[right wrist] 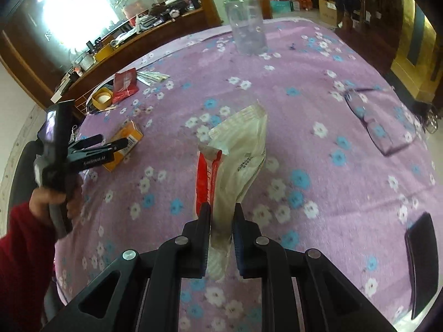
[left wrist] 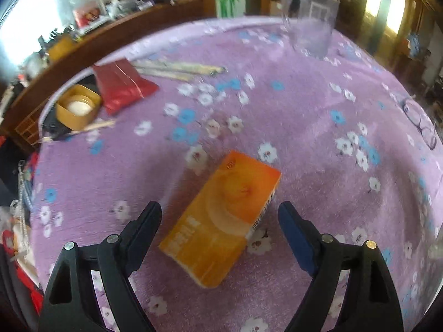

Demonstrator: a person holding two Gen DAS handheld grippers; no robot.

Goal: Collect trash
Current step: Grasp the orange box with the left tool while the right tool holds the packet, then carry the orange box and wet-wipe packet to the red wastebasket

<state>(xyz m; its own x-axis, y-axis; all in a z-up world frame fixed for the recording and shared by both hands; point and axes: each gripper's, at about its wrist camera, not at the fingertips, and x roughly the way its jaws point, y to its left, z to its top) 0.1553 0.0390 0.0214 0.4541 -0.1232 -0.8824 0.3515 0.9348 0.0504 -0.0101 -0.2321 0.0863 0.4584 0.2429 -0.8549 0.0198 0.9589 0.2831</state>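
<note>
- My right claw [right wrist: 220, 213] is clamped tight on a crumpled white plastic wrapper with a red printed strip [right wrist: 238, 160]. The wrapper sticks up from between my pads and looks clear of the cloth, so I judge this piece picked but not yet dropped anywhere.
- My left claw [left wrist: 220, 213] is spread wide and holds nothing. An orange cardboard carton [left wrist: 221, 218] lies flat between its open fingers, and neither pad touches it in the left wrist view. That grab is lined up, not made.
- In the right wrist view the same left claw [right wrist: 115, 145] shows at the left side over the carton, with my hand in a red sleeve [right wrist: 52, 199] on its handle.
- Farther off on the left lie a red foil pouch [left wrist: 123, 87], a bundle of thin paper-wrapped sticks [left wrist: 177, 69] just beyond it, and a small yellow open box with something white inside [left wrist: 77, 106]. I take some of these for trash still to gather, though I cannot tell which.
- At the far edge stands a clear plastic container [right wrist: 247, 25], upright and seemingly empty. It may be where the trash goes; if so, nothing is in it yet.
- A pair of dark-rimmed glasses [right wrist: 379, 123] lies on the right and a flat black object [right wrist: 422, 262] near the right edge; I would leave both alone.
- Everything rests on a purple flowered tablecloth [right wrist: 290, 83]. My reckoning: early going, one piece in hand, one about to be taken, the rest untouched.
</note>
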